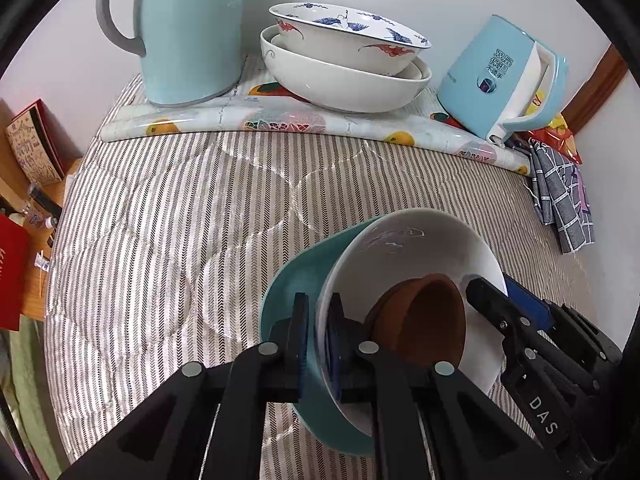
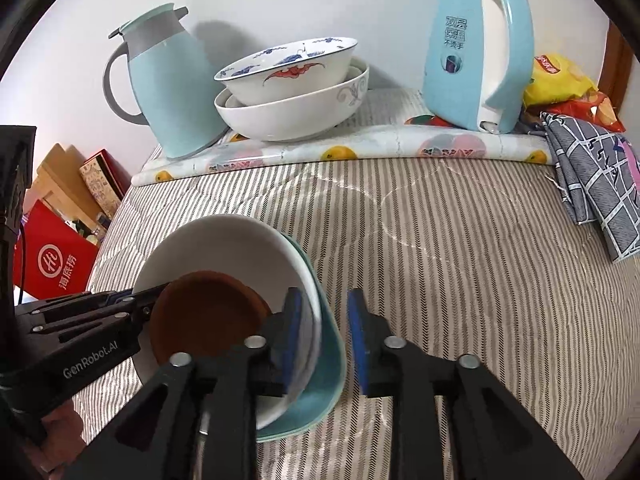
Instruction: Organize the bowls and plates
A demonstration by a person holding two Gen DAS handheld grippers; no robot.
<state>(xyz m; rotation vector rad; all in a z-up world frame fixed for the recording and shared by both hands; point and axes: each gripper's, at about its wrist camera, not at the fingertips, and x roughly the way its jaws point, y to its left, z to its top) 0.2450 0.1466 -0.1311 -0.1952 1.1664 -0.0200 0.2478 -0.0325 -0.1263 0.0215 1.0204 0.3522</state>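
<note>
- A striped quilted bed (image 1: 168,216) filled most of both views; a fruit-printed mat (image 1: 280,120) lay along its far edge against the wall.
- On that mat, in the upper middle of the frame, a blue-and-red patterned bowl (image 1: 344,28) was nested askew in a large white bowl (image 1: 340,84), flanked by a pale blue jug (image 1: 192,32) and a blue kettle (image 1: 500,88).
- In the lower centre, a teal bowl (image 1: 280,296) was seen tilted, with a white bowl (image 1: 412,248) nested inside it and a small brown bowl (image 1: 428,320) lying on its side within.
- The left gripper (image 1: 319,344) was clamped on the near rim of the teal and white bowls together.
- The right gripper (image 2: 324,336) was found apart: one pad lay inside the white bowl, the other stood clear of the teal wall, so nothing was pinched there.
- Risk was judged to lie in the one-sided hold: with the stack tilted, the brown bowl could roll out, or the nested rims could slip from the pads and drop onto the bed.
- The askew upper stack could be knocked if another bowl were added carelessly.
</note>
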